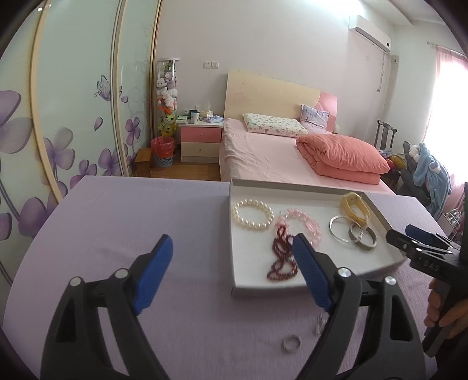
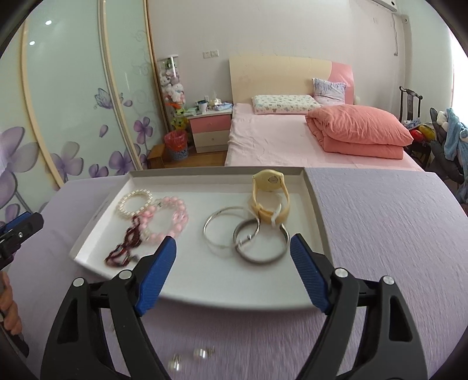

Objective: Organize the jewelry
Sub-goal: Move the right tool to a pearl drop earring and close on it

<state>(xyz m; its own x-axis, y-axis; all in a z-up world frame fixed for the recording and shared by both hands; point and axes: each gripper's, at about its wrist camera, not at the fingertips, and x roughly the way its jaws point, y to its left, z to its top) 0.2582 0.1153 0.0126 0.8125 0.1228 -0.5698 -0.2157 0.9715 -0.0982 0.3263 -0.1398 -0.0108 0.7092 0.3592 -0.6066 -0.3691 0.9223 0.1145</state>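
Both fingers (image 1: 231, 257) (image 2: 234, 254) are hanging wide, holding nothing; the small ring (image 1: 291, 342) below them is maybe slipping away when pinched

Bright window glare at right, fisheye-curved edges, slight foreground motion blur.

I see a bedroom with pale walls (image 2: 263, 26): a pink bed (image 1: 263, 157) against a cream headboard (image 1: 263, 96), a nightstand (image 1: 200, 143) beside it, and a wardrobe (image 1: 73, 102) with purple flower doors on the left. Daylight comes through pink curtains (image 1: 450, 76) at the right, under an air conditioner (image 1: 370, 33).
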